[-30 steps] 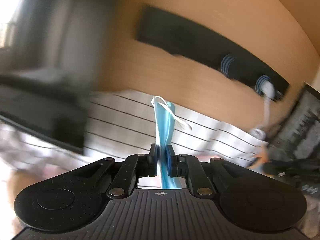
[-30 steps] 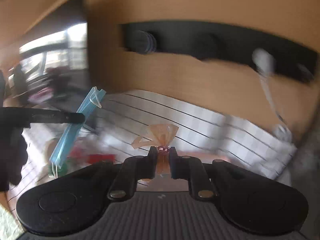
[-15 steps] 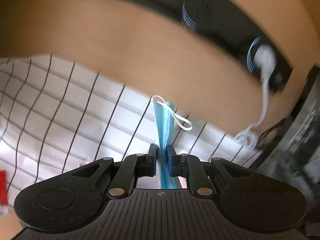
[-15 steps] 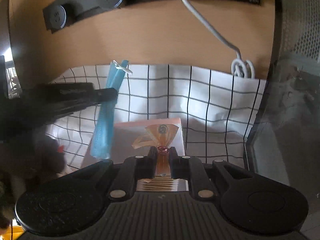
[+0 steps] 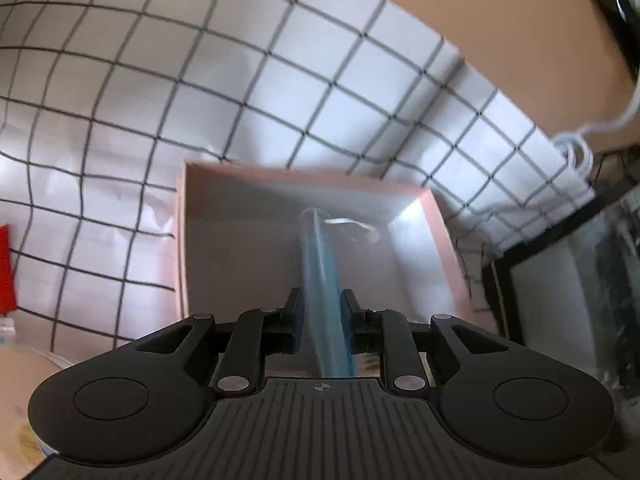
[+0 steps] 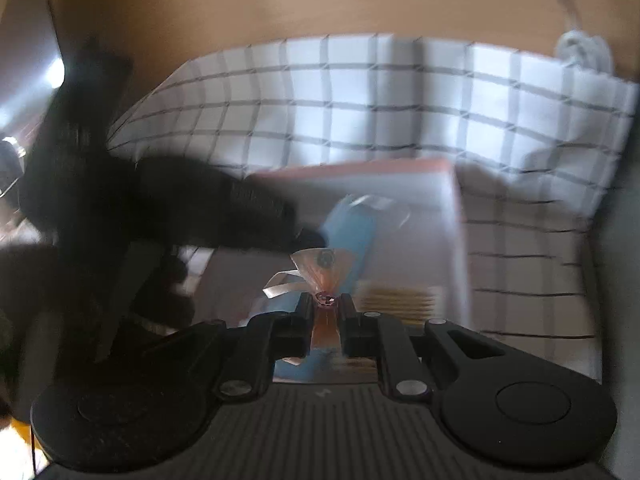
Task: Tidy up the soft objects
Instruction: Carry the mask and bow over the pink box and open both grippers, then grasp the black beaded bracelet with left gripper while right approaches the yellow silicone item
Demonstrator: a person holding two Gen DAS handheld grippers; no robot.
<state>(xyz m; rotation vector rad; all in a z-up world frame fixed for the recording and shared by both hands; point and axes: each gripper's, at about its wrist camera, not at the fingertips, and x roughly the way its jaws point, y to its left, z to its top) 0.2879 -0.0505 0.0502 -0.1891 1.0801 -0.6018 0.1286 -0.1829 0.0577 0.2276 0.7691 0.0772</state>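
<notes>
White cloth with a black grid (image 5: pixel 280 80) covers the table, and an open pink box (image 5: pixel 436 216) sits on it before a tan wooden panel (image 5: pixel 500 40). Seen from the left wrist, the box fills the centre, a coiled white cable (image 5: pixel 576 152) lies at about two o'clock from it at the cloth's edge, and a red item (image 5: pixel 6 268) shows at nine o'clock by the frame's border. The left claw (image 5: pixel 320 316) hangs over the box with its jaws opening; a blue face mask (image 5: pixel 322 264) runs between them and reaches forward into the box, its white ear loop (image 5: pixel 352 226) at the far end, at twelve o'clock from the claw. Whether the pads touch the mask is hard to tell through the blur. From the right wrist, the right claw (image 6: pixel 326 312) is clamped tight on a small orange-pink see-through wrapper (image 6: pixel 322 268) that fans out above the fingertips. Beyond it, at twelve to one o'clock, the blue mask lies inside the box, and the dark left claw enters from nine o'clock, blurred.
</notes>
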